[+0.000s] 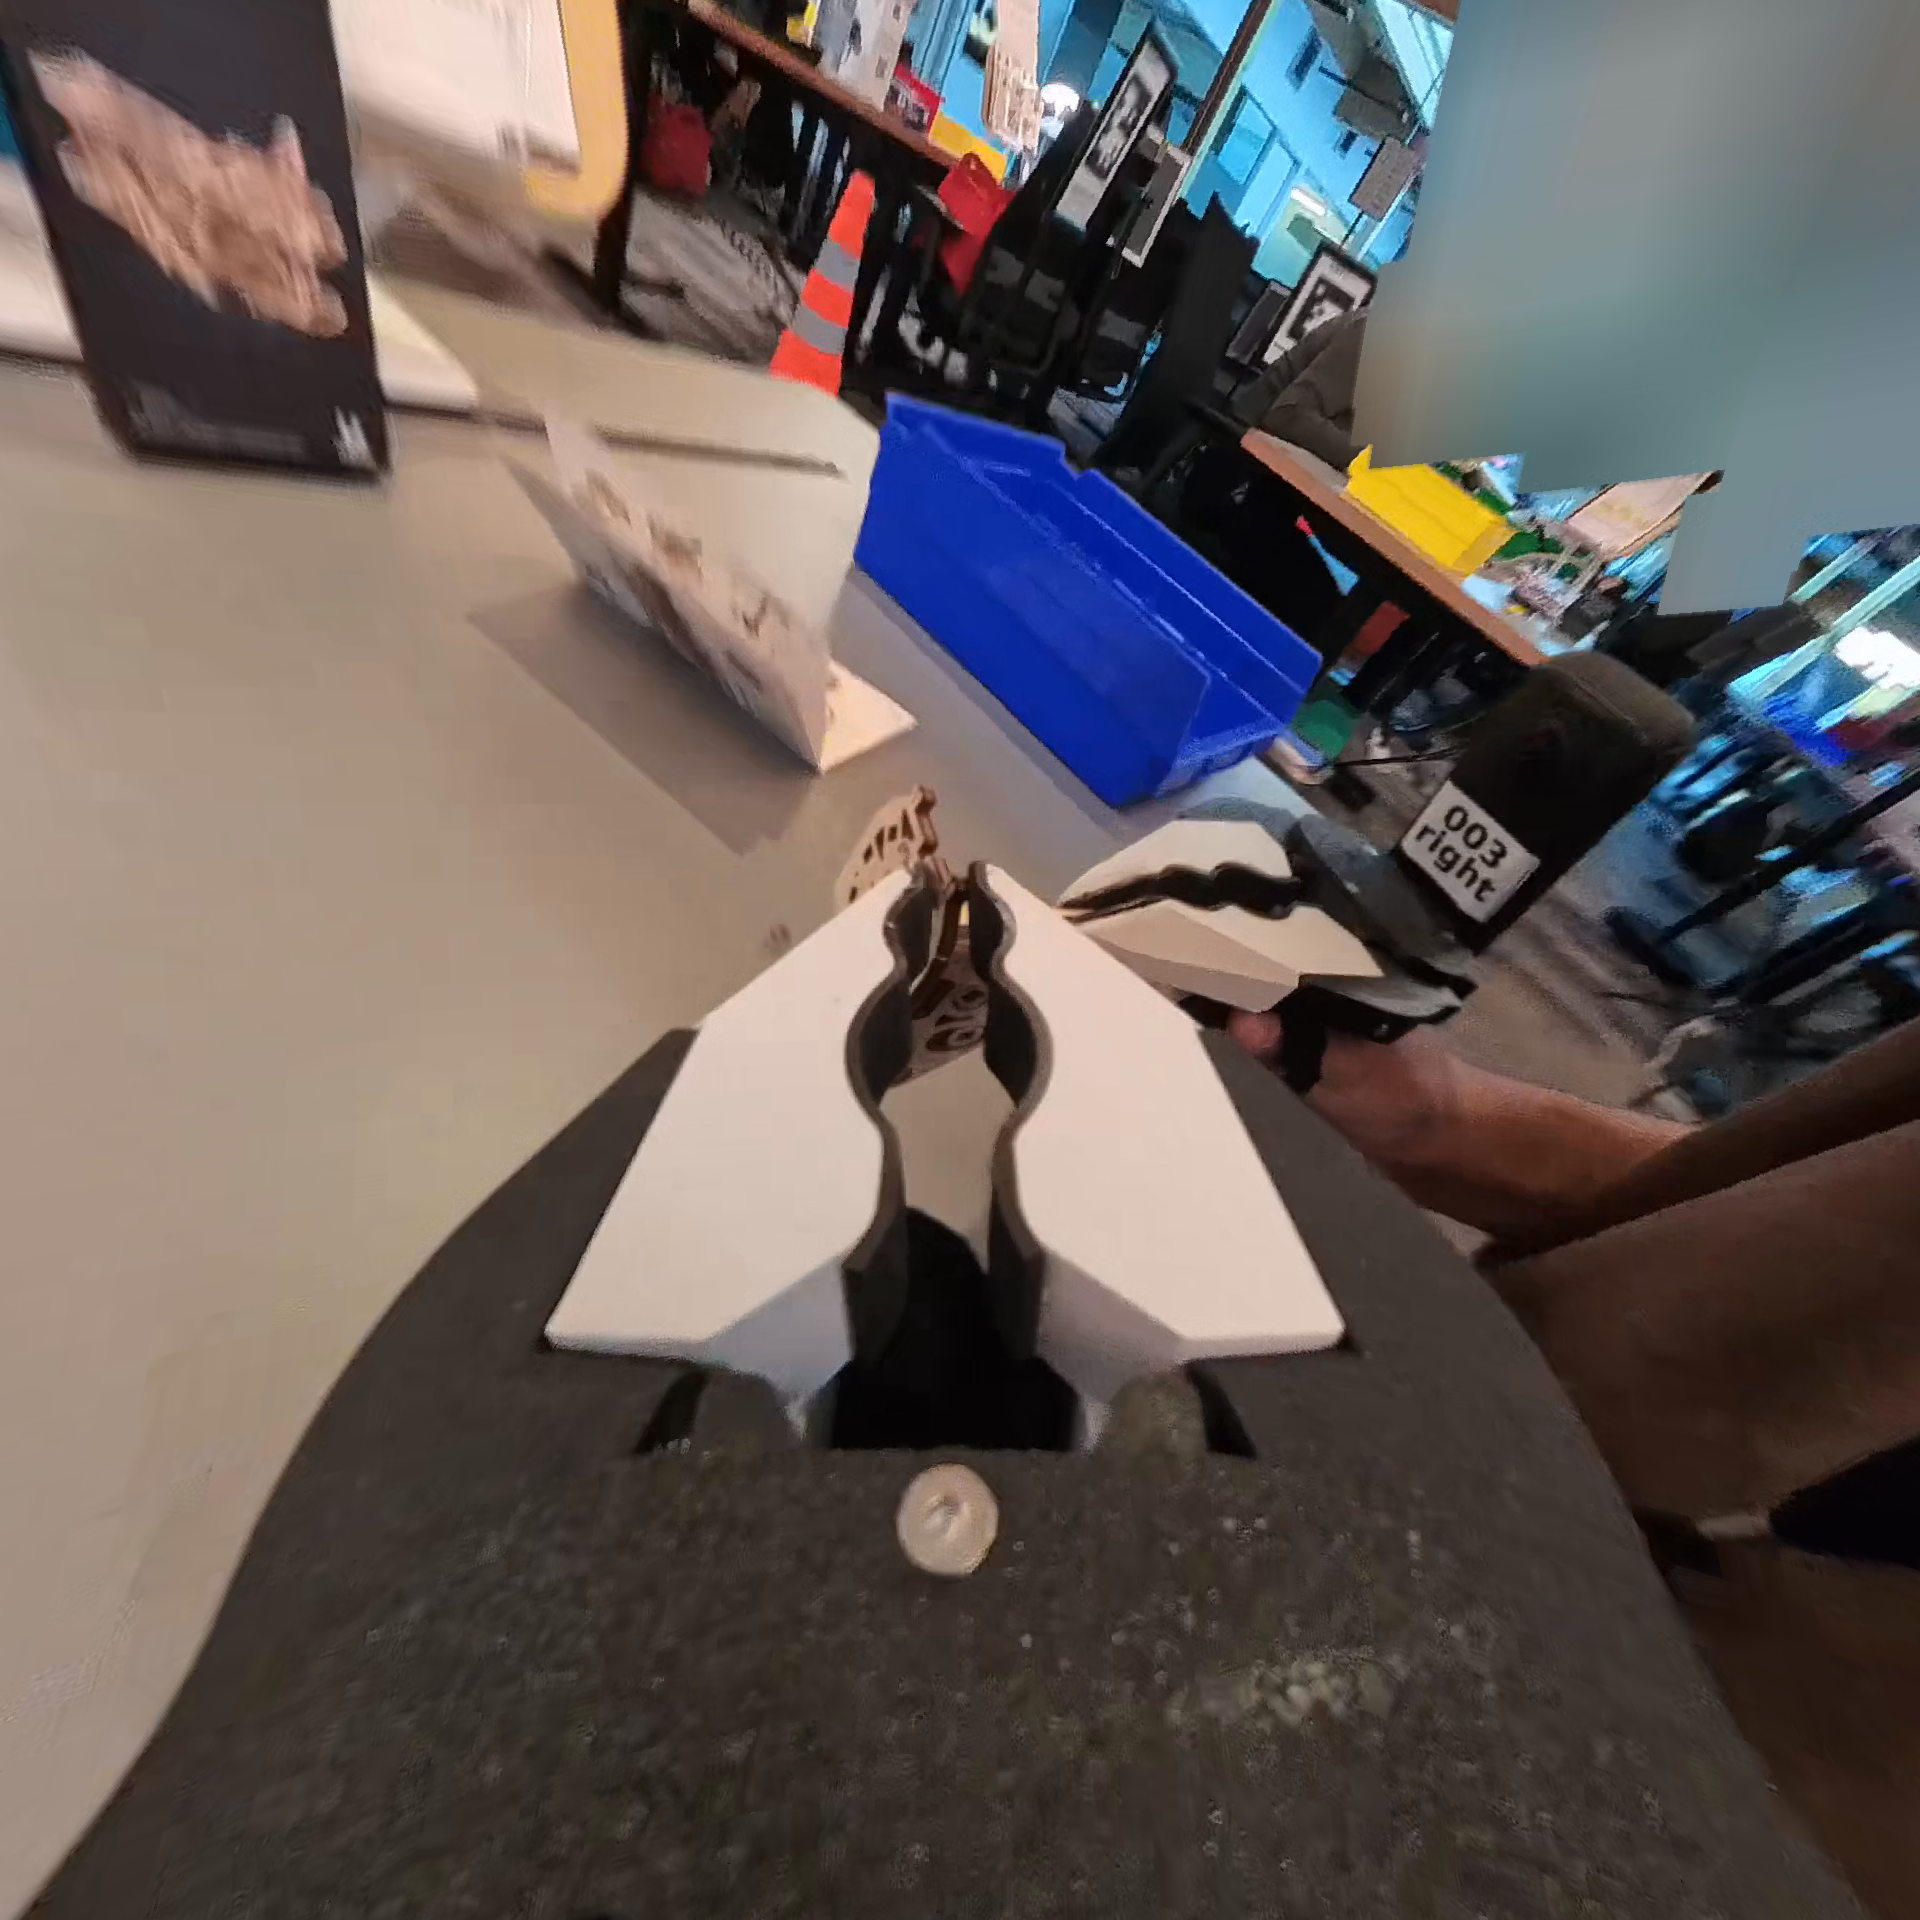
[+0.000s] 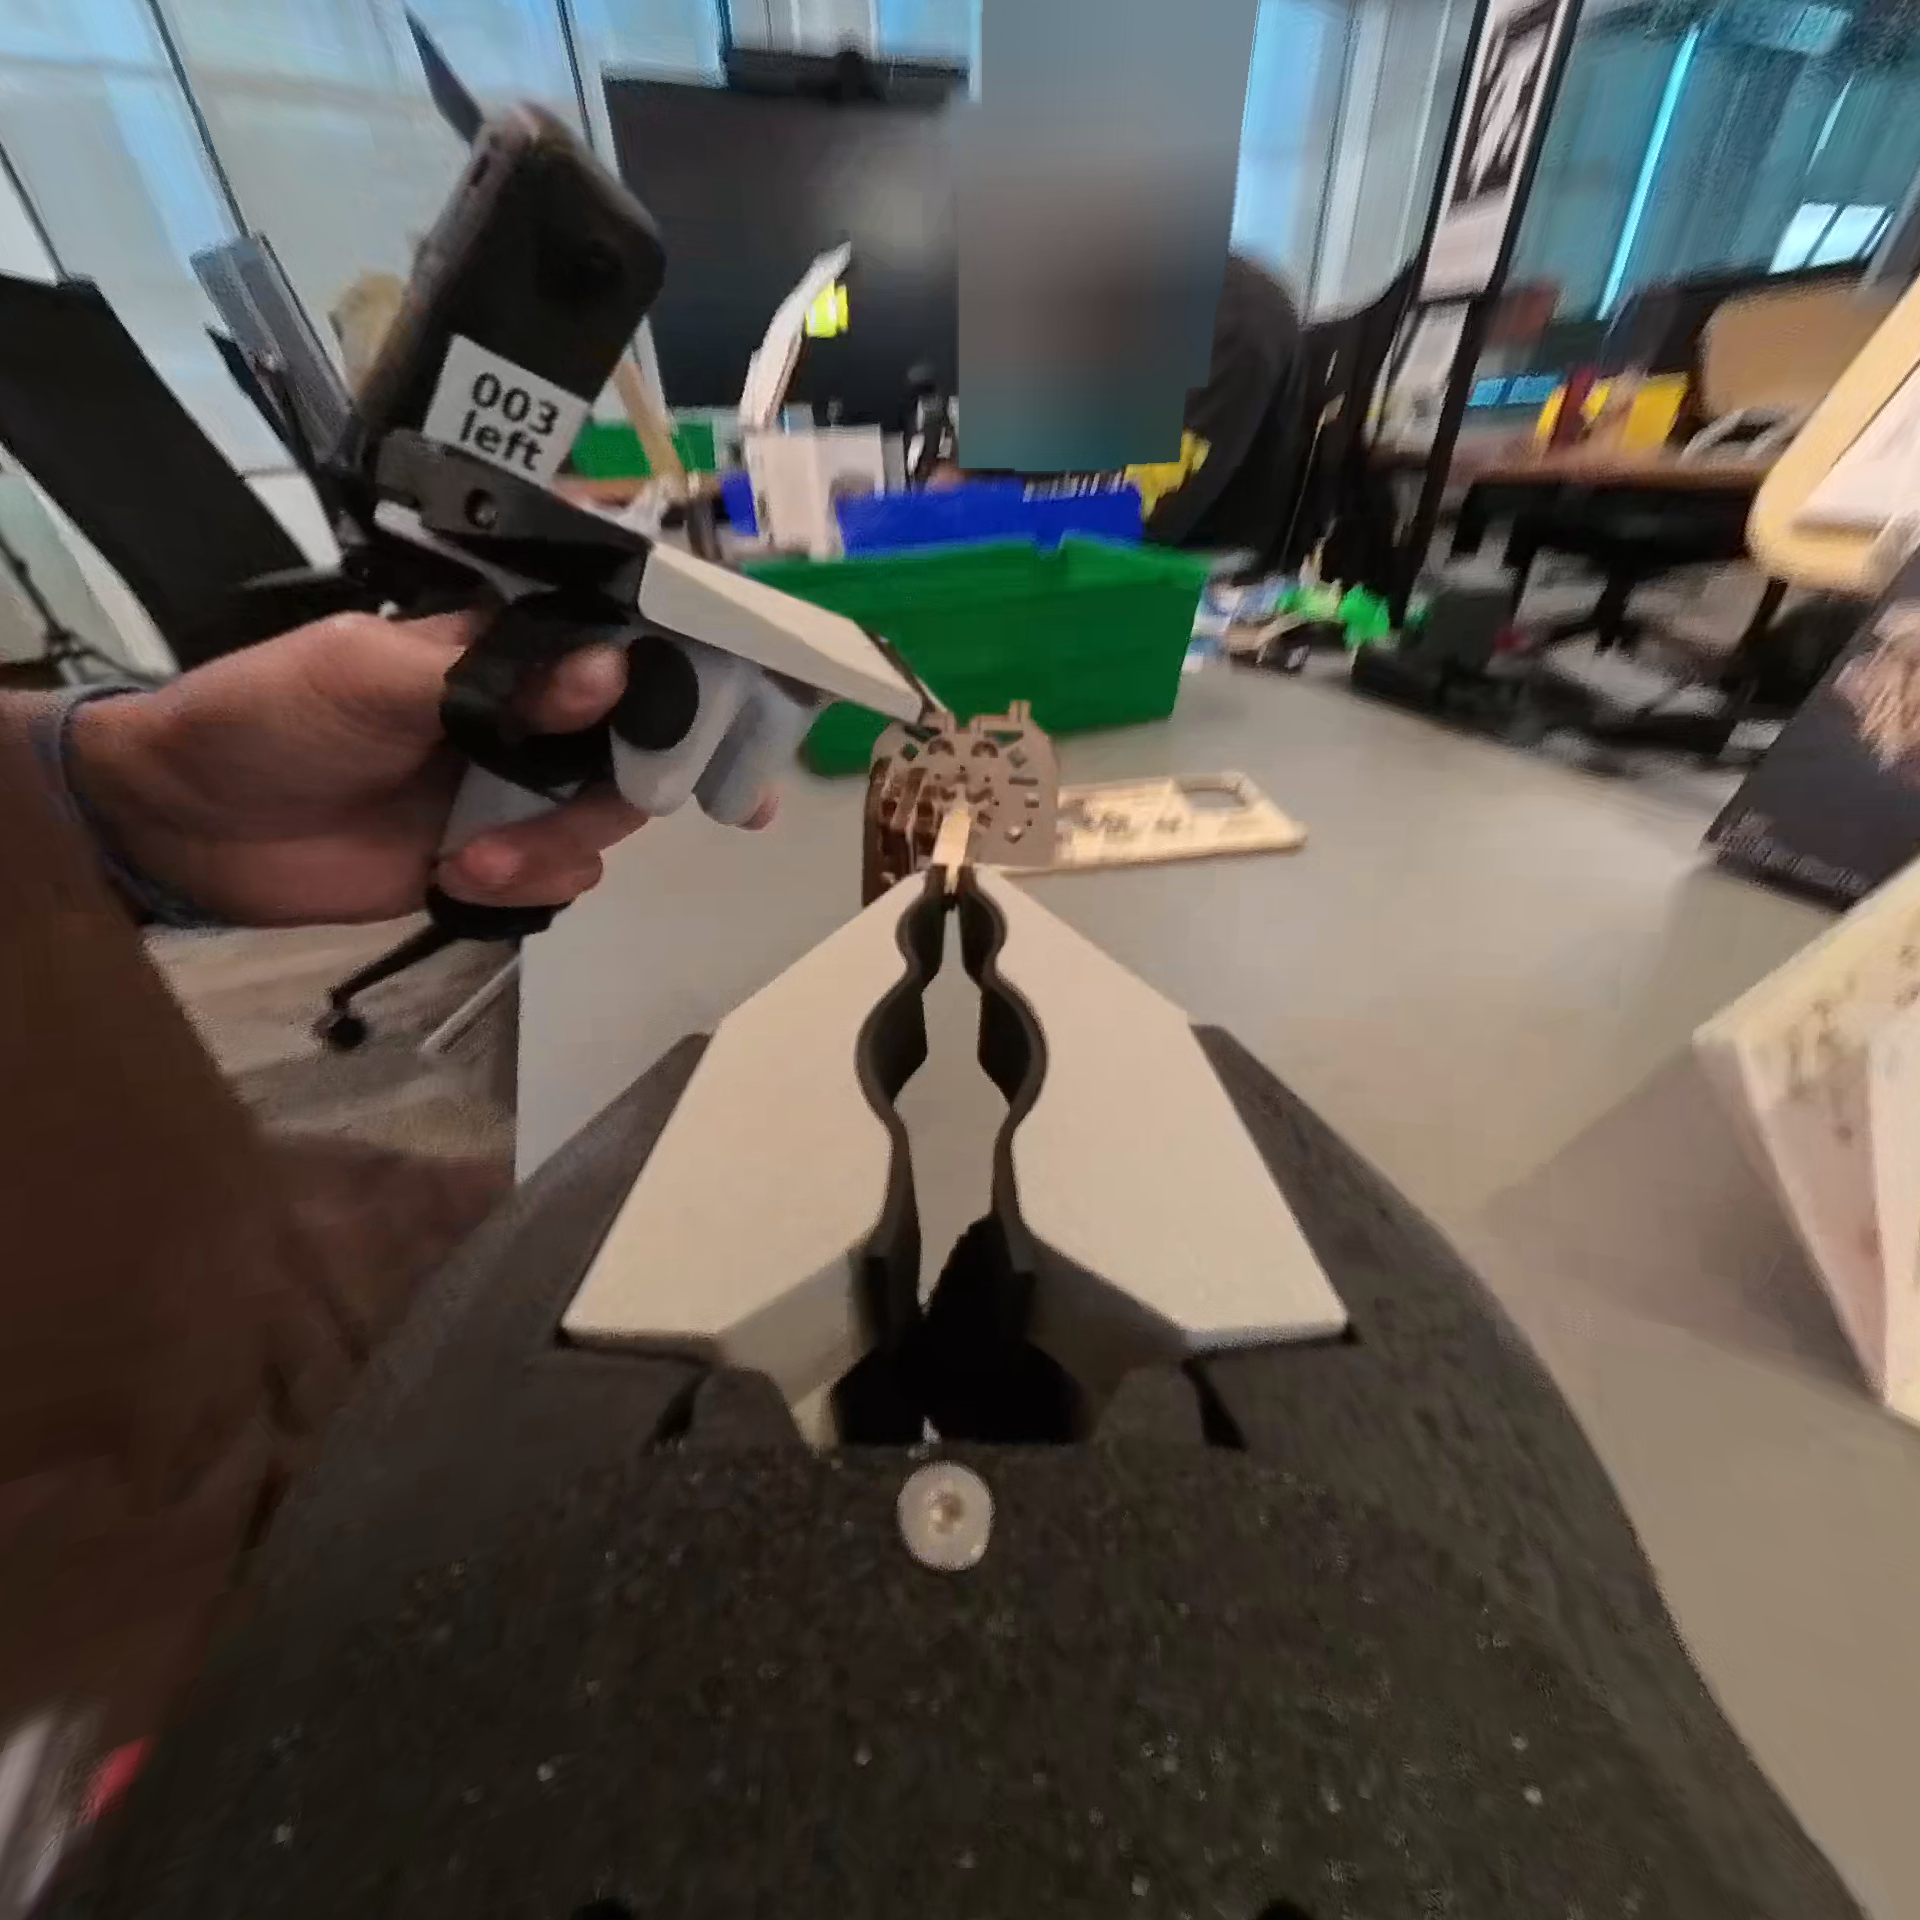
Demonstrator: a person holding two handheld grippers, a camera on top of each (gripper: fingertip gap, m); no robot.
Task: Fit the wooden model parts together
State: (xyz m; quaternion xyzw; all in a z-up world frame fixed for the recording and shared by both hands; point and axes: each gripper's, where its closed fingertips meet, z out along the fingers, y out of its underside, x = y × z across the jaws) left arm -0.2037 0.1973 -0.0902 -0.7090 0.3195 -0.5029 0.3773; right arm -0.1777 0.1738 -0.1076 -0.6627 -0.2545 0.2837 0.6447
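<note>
In the left wrist view my left gripper (image 1: 951,883) is shut on a laser-cut wooden model assembly (image 1: 940,997), which sits between the jaws and sticks out past the tips. In the right wrist view the left gripper (image 2: 912,717) holds this gear-like assembly (image 2: 971,784) by its upper left edge, above the grey table (image 2: 1403,935). My right gripper (image 2: 948,883) is shut on a small pale wooden peg (image 2: 951,854), whose end touches the assembly's face. The right gripper also shows in the left wrist view (image 1: 1075,909), just right of the assembly.
A blue bin (image 1: 1070,623), an open instruction booklet (image 1: 707,603) and a black product box (image 1: 208,239) stand on the table. A wooden parts sheet (image 2: 1174,821) lies behind the model. A green bin (image 2: 997,634) stands beyond the table's far edge. Some 5 centimetres of space lies between my two pairs of fingers.
</note>
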